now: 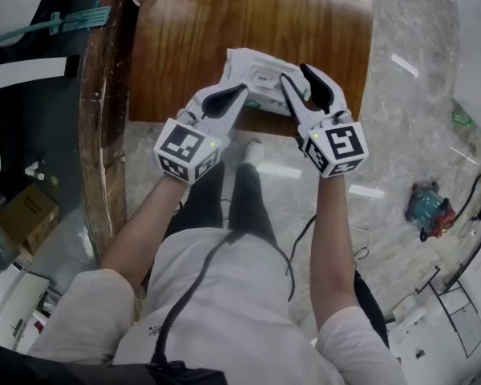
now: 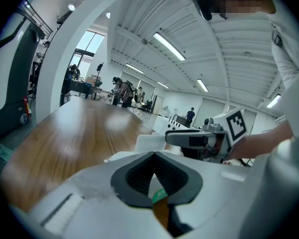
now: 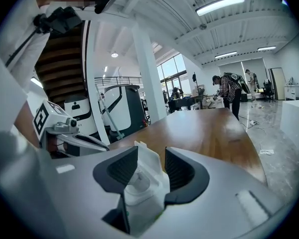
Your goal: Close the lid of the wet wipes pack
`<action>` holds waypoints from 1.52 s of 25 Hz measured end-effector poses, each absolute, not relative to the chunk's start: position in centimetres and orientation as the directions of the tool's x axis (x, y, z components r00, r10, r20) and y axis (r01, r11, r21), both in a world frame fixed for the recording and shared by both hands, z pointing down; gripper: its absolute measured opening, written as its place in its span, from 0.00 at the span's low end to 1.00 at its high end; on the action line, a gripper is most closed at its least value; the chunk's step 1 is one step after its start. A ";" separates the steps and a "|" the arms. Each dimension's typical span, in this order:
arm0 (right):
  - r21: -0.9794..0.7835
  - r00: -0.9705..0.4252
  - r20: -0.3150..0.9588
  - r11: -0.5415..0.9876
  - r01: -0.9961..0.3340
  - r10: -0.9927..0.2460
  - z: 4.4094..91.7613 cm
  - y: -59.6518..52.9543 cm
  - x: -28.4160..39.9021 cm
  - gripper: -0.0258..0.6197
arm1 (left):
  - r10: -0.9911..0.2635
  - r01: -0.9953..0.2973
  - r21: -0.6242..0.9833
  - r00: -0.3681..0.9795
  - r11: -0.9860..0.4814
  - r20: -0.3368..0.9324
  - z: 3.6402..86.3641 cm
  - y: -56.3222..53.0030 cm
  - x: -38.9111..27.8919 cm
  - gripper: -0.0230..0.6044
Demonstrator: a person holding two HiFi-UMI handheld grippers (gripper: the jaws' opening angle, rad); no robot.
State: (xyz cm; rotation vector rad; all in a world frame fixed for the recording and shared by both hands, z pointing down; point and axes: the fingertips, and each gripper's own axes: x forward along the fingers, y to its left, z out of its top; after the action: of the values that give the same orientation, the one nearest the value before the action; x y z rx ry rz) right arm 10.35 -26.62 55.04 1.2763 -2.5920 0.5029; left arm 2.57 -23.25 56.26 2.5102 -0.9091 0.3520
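The white wet wipes pack (image 1: 255,77) lies at the near edge of the wooden table (image 1: 192,38). My left gripper (image 1: 239,93) is at the pack's left front corner with its jaws shut. In the left gripper view the pads (image 2: 139,176) meet at the tip, a green scrap of the pack's wrapper is pinched between them, and the pack (image 2: 144,142) shows just beyond. My right gripper (image 1: 305,84) is open over the pack's right end. In the right gripper view the pack (image 3: 143,180) fills the gap between its spread pads (image 3: 180,169); I cannot tell whether they touch it.
The table's near edge (image 1: 184,123) runs just under both grippers, with marble floor and the person's legs (image 1: 232,199) below it. A cardboard box (image 1: 20,215) sits on the floor at left and a teal and red object (image 1: 429,208) at right. Several people stand far off.
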 end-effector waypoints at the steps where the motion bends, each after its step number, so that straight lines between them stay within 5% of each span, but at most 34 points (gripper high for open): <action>1: -0.206 -0.610 0.332 0.576 -0.791 -0.719 55.1 -26.8 10.1 0.30 | -0.541 -0.656 0.318 0.750 -0.685 0.380 56.4 -23.3 2.5 0.04; 38: -0.114 -0.661 0.406 0.683 -0.721 -0.631 55.5 -23.6 7.6 0.30 | -0.550 -0.658 0.311 0.749 -0.686 0.370 55.2 -21.5 1.5 0.04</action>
State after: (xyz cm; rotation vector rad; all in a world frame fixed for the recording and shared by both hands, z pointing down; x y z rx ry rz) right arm 7.64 -23.61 55.55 1.0654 -2.5622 0.3802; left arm 1.49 -21.47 55.17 2.5211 -0.9199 0.3453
